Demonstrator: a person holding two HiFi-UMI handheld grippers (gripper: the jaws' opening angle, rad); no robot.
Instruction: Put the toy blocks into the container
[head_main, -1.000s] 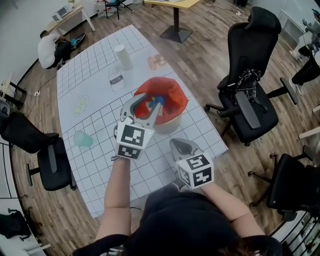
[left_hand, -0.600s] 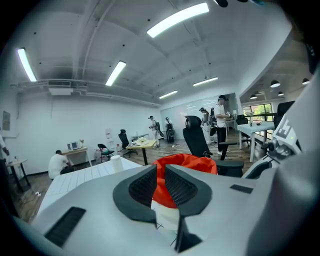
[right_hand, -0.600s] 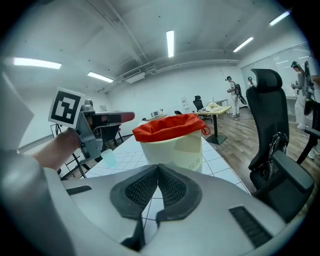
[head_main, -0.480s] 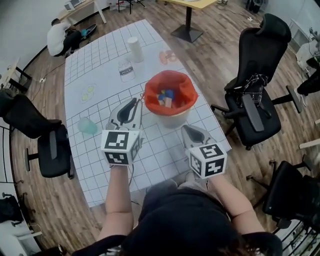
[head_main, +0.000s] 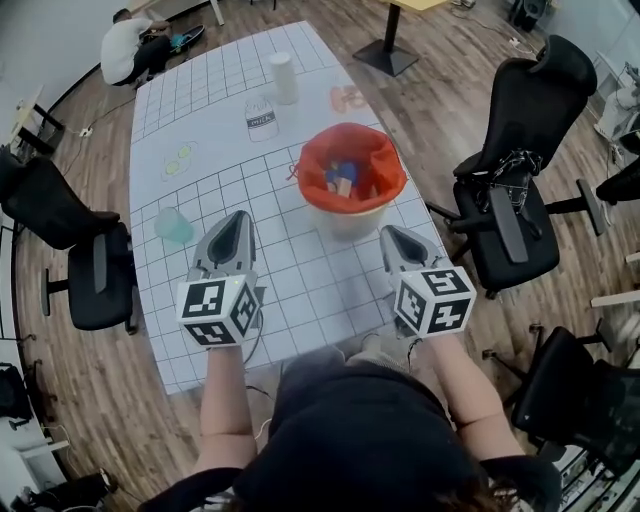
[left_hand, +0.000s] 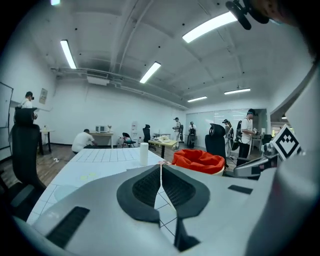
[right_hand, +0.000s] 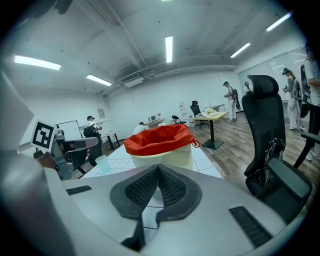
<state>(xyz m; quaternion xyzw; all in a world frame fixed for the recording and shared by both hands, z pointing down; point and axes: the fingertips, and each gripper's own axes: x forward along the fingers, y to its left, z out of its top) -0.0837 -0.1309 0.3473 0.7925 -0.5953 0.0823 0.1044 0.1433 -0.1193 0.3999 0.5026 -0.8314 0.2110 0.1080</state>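
The container (head_main: 312, 166) is a cream bucket with a red liner, standing on the white gridded table (head_main: 290, 290). Several coloured toy blocks (head_main: 342, 180) lie inside it. My left gripper (head_main: 237, 220) is left of and nearer than the bucket, apart from it, its jaws closing to a shut with nothing between them. In the left gripper view the fingertips (left_hand: 160, 166) meet, with the container (left_hand: 199, 161) ahead to the right. My right gripper (head_main: 390, 236) hangs just in front of the bucket's right side, shut and empty. The right gripper view has the container (right_hand: 160, 145) straight ahead.
At the table's far end stand a white cylinder (head_main: 284, 77) and a clear labelled jar (head_main: 260, 117), with a pink item (head_main: 345, 98) beside them. A teal cup (head_main: 172, 226) sits left of my left gripper. Black office chairs (head_main: 520, 200) (head_main: 70, 250) flank the table.
My left gripper was open over the bucket's rim; it has drawn back toward me and shut. The right gripper has shifted slightly right and stayed shut.
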